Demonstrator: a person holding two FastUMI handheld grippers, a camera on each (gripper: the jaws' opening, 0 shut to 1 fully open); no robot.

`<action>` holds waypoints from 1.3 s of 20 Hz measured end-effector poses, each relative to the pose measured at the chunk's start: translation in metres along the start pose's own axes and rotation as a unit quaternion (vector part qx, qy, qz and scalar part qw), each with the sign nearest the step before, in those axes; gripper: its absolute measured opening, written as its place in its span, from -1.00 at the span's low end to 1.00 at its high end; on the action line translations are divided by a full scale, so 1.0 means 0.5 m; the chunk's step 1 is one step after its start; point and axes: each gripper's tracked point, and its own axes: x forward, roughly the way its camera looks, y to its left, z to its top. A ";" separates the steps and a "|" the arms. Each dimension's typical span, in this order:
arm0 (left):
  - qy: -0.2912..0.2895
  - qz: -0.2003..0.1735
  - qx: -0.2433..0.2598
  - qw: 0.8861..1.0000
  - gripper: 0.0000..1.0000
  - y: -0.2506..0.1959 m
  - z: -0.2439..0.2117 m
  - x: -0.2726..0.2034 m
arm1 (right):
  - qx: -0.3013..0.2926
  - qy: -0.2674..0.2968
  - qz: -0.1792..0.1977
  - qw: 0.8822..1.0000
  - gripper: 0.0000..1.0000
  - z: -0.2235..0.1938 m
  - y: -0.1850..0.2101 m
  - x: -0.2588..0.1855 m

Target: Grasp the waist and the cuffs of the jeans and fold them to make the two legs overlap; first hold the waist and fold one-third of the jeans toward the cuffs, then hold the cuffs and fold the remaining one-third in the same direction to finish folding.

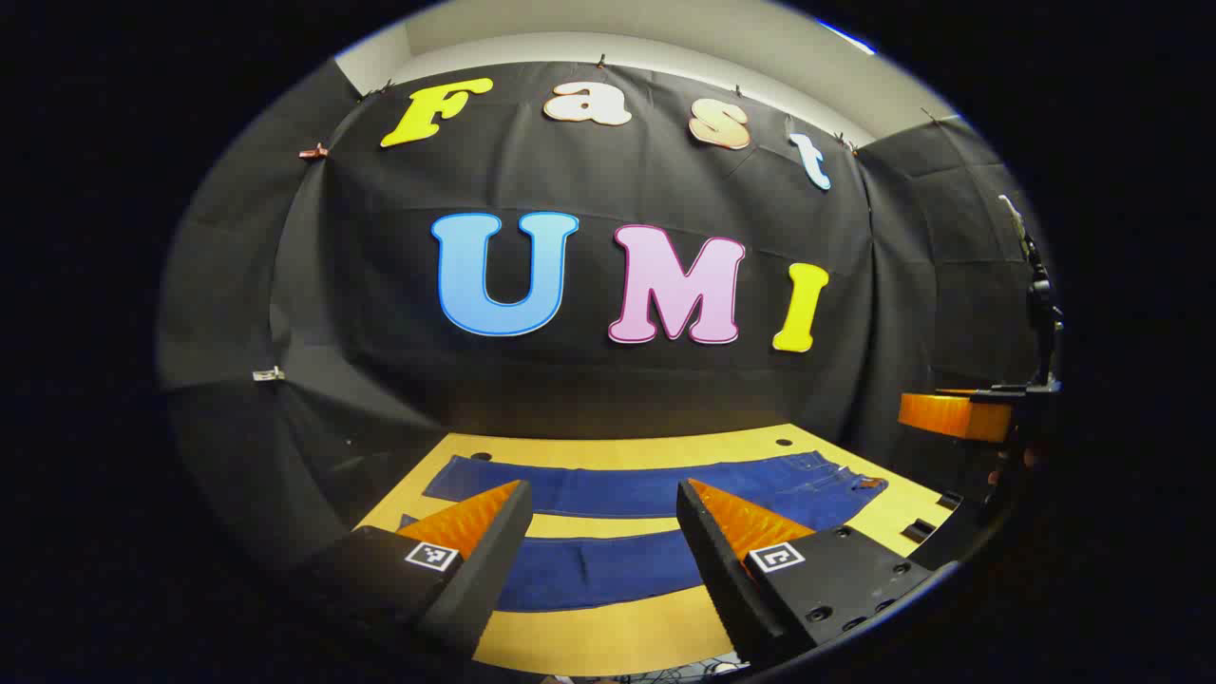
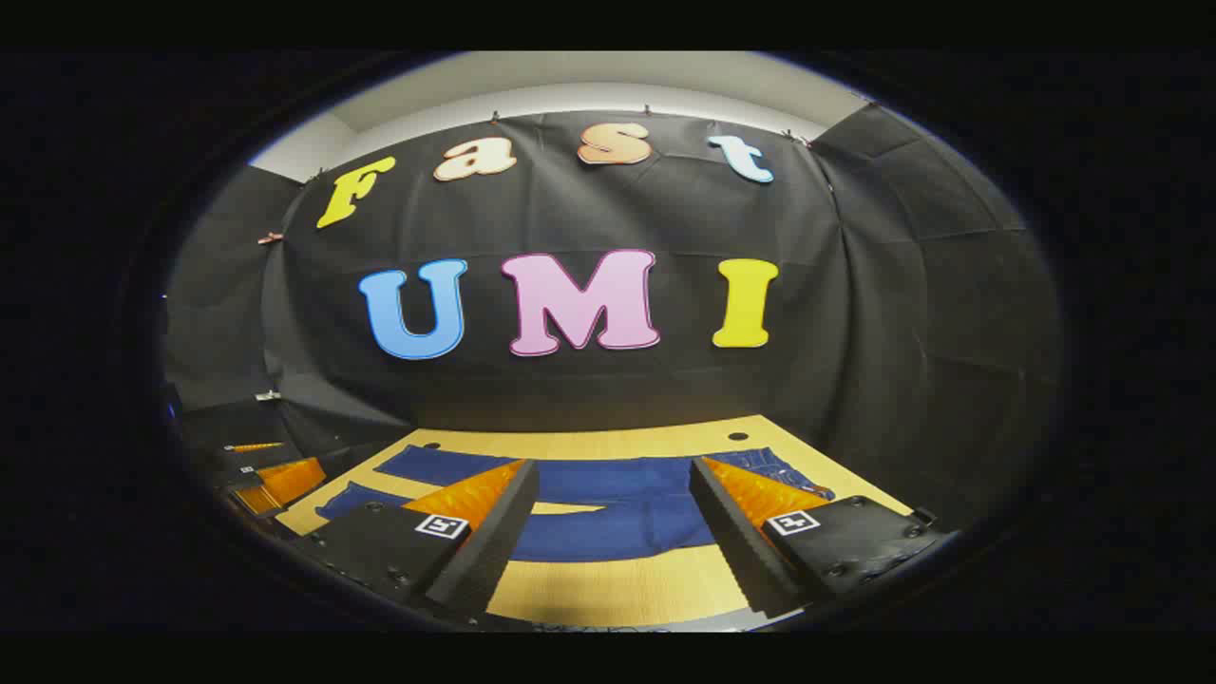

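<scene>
Dark blue jeans lie flat on the wooden table, legs spread apart and running left, waist at the right. My left gripper hovers open above the near leg, nothing between its fingers. In the right gripper view the jeans lie ahead with the waist at the right. My right gripper is open over the crotch area, holding nothing. The left gripper shows at the far left of that view, and the right gripper at the right edge of the left gripper view.
Black cloth walls close in the table on the back and both sides. Small round holes mark the tabletop near its far edge. A bare strip of table lies between the jeans and the near edge.
</scene>
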 end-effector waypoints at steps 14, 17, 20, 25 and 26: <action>0.001 -0.016 -0.019 1.000 0.90 -0.005 0.004 0.014 | -0.009 0.003 -0.009 1.000 0.95 -0.002 -0.015 -0.018; -0.002 -0.008 -0.002 1.000 0.91 -0.001 0.006 0.016 | -0.011 0.002 -0.013 1.000 0.95 0.000 -0.022 -0.025; 0.006 -0.003 0.012 1.000 0.91 0.036 0.001 0.043 | -0.014 0.002 -0.015 1.000 0.95 0.002 -0.026 -0.027; 0.049 0.012 0.078 0.996 0.90 0.157 -0.074 0.051 | -0.021 0.008 -0.017 1.000 0.95 -0.008 -0.029 -0.025; 0.064 0.010 0.092 0.994 0.91 0.184 -0.100 0.050 | -0.021 0.013 -0.015 1.000 0.95 -0.015 -0.027 -0.025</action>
